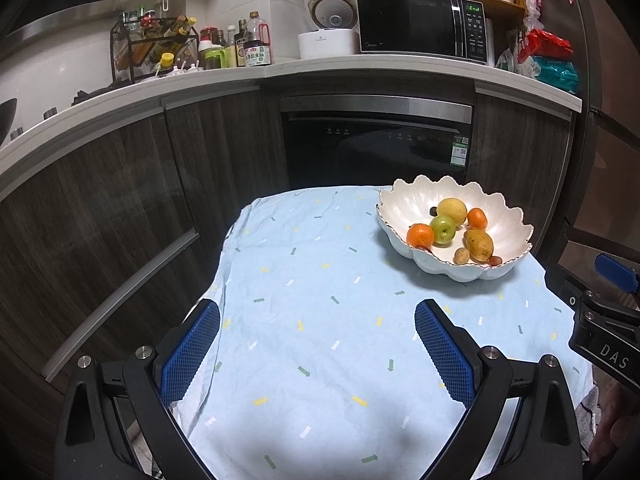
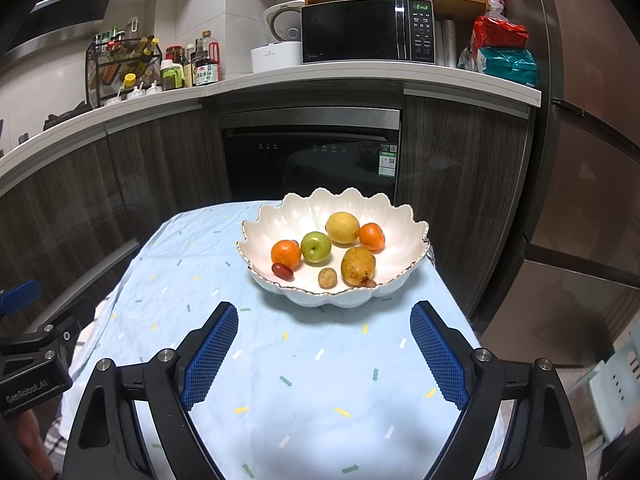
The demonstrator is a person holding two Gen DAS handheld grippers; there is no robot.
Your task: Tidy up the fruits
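A white scalloped bowl (image 2: 404,224) stands on the far part of a light blue cloth (image 2: 320,360). In it lie two oranges (image 2: 285,253), a green apple (image 2: 315,246), a yellow lemon (image 2: 342,227), a brownish-yellow mango (image 2: 357,266), a small brown fruit (image 2: 327,278) and a small red fruit (image 2: 282,271). My right gripper (image 2: 324,316) hovers open just in front of the bowl, nothing between its blue pads. My left gripper (image 1: 318,312) is open over bare cloth, with the bowl (image 1: 516,224) up to its right.
Dark wood cabinets and a built-in black appliance (image 2: 312,160) stand right behind the table. The counter above holds a microwave (image 2: 366,30), a rice cooker, bottles (image 2: 206,66) and a wire rack. A tall fridge (image 2: 592,160) is at the right. The right gripper's body (image 1: 604,328) shows in the left view.
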